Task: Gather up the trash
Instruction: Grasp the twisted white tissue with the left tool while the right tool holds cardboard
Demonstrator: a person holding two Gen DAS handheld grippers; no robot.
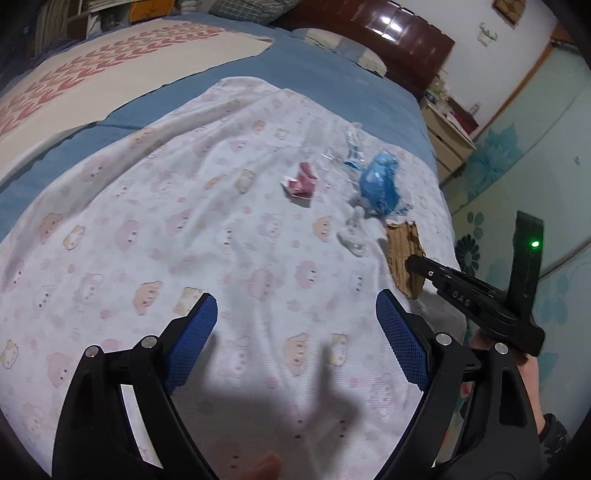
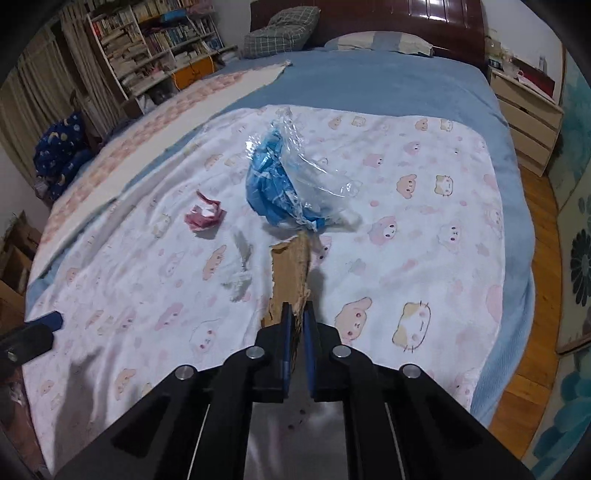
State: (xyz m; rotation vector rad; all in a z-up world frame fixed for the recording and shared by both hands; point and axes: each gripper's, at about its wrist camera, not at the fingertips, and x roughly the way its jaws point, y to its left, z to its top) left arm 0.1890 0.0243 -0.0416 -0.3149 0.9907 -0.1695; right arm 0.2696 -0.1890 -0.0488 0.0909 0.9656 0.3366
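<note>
On the bed, a white blanket (image 2: 424, 229) printed with pink cartoon faces lay over a blue sheet (image 2: 388, 81), and the trash was scattered across it. The right tongs (image 2: 298, 321) were clamped on the near end of a torn piece of brown cardboard (image 2: 290, 273), which stood on edge and reached away toward the far side. Just beyond its far tip lay a crumpled blue plastic bag (image 2: 273, 184) with clear plastic film (image 2: 317, 177) draped over it. To the left of the cardboard sat a twisted scrap of clear wrapper (image 2: 238, 269), and farther left a crumpled red and white wrapper (image 2: 205, 216).

The left tongs (image 1: 295, 321) hovered above the blanket with their blue pads (image 1: 194, 339) wide apart and nothing between them, well short of the red wrapper and the blue bag. At the far end of the bed stood a dark wooden headboard (image 2: 406, 18) with pillows, a bookshelf (image 2: 155, 40) to the left and a pale nightstand (image 2: 528, 114) to the right.
</note>
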